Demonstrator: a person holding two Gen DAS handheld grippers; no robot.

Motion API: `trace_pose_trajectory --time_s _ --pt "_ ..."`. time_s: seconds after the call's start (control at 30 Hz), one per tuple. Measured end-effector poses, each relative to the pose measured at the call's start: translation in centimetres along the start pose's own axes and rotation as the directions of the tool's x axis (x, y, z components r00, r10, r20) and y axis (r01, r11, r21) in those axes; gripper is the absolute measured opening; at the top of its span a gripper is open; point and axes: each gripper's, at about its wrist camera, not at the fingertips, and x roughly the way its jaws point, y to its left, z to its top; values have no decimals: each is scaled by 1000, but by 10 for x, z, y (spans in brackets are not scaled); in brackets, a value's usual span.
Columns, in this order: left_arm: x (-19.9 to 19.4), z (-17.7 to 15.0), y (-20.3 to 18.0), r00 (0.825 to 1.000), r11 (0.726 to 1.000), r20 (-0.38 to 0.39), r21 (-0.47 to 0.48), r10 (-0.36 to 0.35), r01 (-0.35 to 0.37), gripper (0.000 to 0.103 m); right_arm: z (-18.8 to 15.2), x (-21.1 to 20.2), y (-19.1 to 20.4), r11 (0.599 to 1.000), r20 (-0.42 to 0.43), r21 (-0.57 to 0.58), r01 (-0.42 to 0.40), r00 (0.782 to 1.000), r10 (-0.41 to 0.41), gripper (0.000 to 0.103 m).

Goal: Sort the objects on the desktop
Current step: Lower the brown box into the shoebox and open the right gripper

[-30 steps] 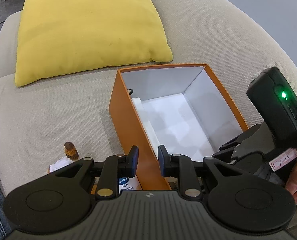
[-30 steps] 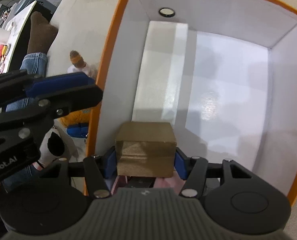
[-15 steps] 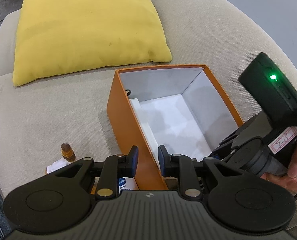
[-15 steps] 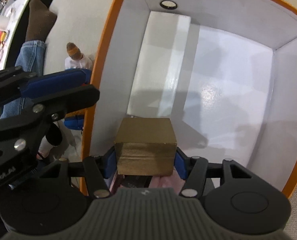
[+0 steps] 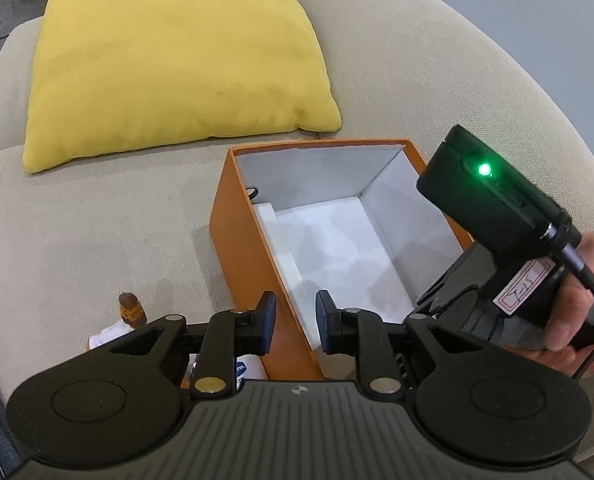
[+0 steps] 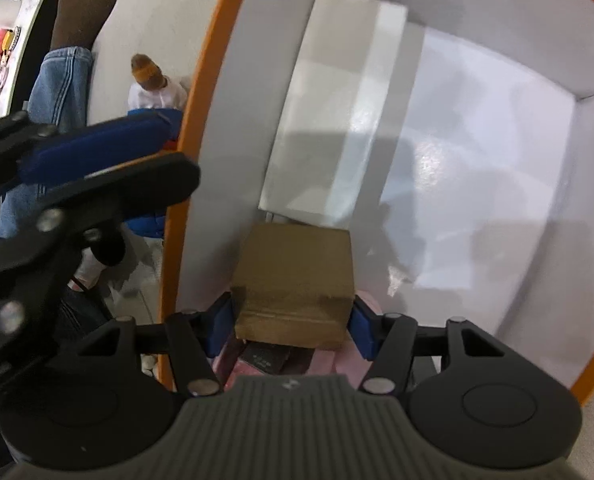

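Observation:
An orange box (image 5: 241, 240) with a white inside stands open on a beige sofa; it fills the right wrist view (image 6: 185, 128). My right gripper (image 6: 293, 316) is shut on a gold-brown cube (image 6: 297, 280) and holds it low inside the box, near its left wall. A pink object (image 6: 253, 364) lies under the cube. My left gripper (image 5: 295, 322) is open and empty, its fingers astride the box's near left wall. A small figurine with a brown head (image 5: 131, 308) lies on the sofa left of the box; it also shows in the right wrist view (image 6: 153, 84).
A yellow cushion (image 5: 173, 60) leans at the back of the sofa. A white block (image 6: 337, 120) lies along the box's floor. A blue and white item (image 5: 243, 372) sits under my left gripper. A person's jeans leg (image 6: 53, 92) is at the left.
My right gripper has moved the cube deeper and lower into the box. The left gripper has shifted slightly and stays open at the box wall.

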Motion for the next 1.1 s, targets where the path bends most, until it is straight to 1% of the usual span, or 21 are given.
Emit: trace_pose_trajectory --time_s 0.1,0.2,0.33,0.47,0.53,0.57,0.63,0.67,0.8,0.9,0.93,0.97,1.0,1.07,1.1 --pt "2 0 1 1000 1000 -6 -2 -1 1 23 -4 2 -5 1000 22 -1 -28 999 28 64" --pt "2 -1 2 1000 1000 -10 -4 4 -4 23 -9 -4 -3 999 5 -50 -6 1000 6 63" --pt "2 0 3 1000 1000 -6 -16 -2 2 23 -6 -9 -9 1000 -32 -25 -19 999 18 64" --pt "1 -1 2 1000 1000 -4 -7 0 0 23 -5 -11 -8 1000 -1 -12 -23 1000 23 64" --pt "1 -1 3 1000 1000 -4 -10 -2 2 23 -6 -15 -10 999 22 -1 -43 999 43 62" --pt "1 -1 3 1000 1000 -5 -12 -4 4 23 -6 -16 -11 999 33 9 -44 998 44 58" --pt "1 -2 3 1000 1000 -5 -15 -5 5 23 -6 -15 -15 999 53 36 -32 998 30 45" --pt "1 -2 3 1000 1000 -5 -15 -6 6 23 -6 -14 -19 998 60 52 -37 998 34 42" --pt "1 -2 3 1000 1000 -4 -20 -2 2 23 -12 -13 -30 993 93 92 -71 994 62 40" --pt "2 -4 2 1000 1000 -2 -23 -5 5 23 -21 -12 -38 987 89 106 -118 990 109 32" --pt "1 -5 2 1000 1000 -1 -24 -8 7 23 -24 -15 -37 990 100 92 -107 990 97 33" --pt "-1 -6 2 1000 1000 2 -26 -11 11 23 -29 -22 -34 995 129 69 -76 989 67 33" --pt "-4 -7 2 1000 1000 6 -27 -14 14 23 -34 -30 -33 996 149 56 -64 987 55 33" --pt "-10 -11 2 1000 999 19 -29 -17 18 23 -47 -51 -30 998 200 32 -57 978 49 33" --pt "-14 -14 1 999 999 28 -29 -18 19 23 -53 -61 -29 999 230 21 -36 973 30 33"
